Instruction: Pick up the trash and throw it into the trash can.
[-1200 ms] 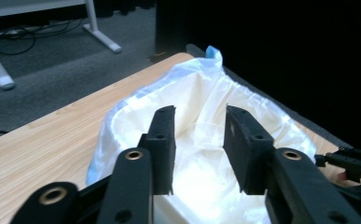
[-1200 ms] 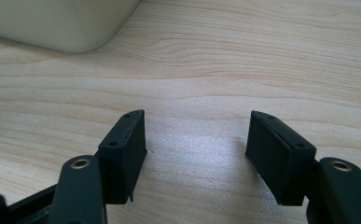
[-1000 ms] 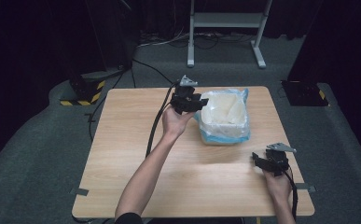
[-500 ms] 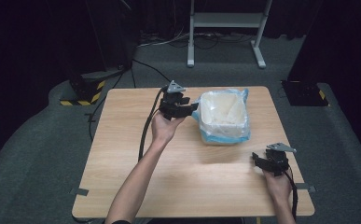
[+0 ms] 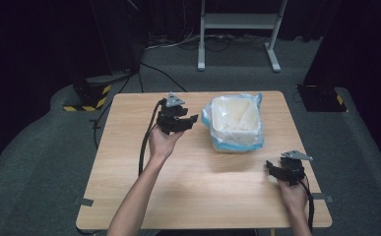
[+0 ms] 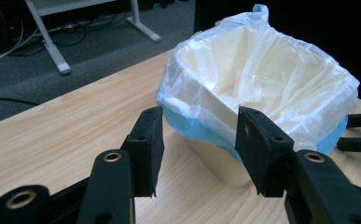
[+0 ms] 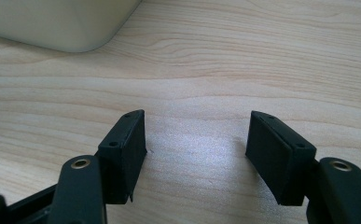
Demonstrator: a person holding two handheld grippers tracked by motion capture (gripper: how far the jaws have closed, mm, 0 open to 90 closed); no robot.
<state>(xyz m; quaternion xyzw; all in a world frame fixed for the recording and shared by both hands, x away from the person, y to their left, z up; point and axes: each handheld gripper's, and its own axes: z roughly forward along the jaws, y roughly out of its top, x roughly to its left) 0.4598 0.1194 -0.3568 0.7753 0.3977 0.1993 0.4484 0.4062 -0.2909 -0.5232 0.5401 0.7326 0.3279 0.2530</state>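
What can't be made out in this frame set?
- High view: the bottom of the bin is hidden by its plastic liner.
- Right gripper view: the bin is cut off by the top edge.
- Left gripper view: the right tool is cut off by the right edge.

Bright overhead light on table (image 5: 129, 162), dark bkgd, soft glare, near fingers (image 7: 127, 149) blurry
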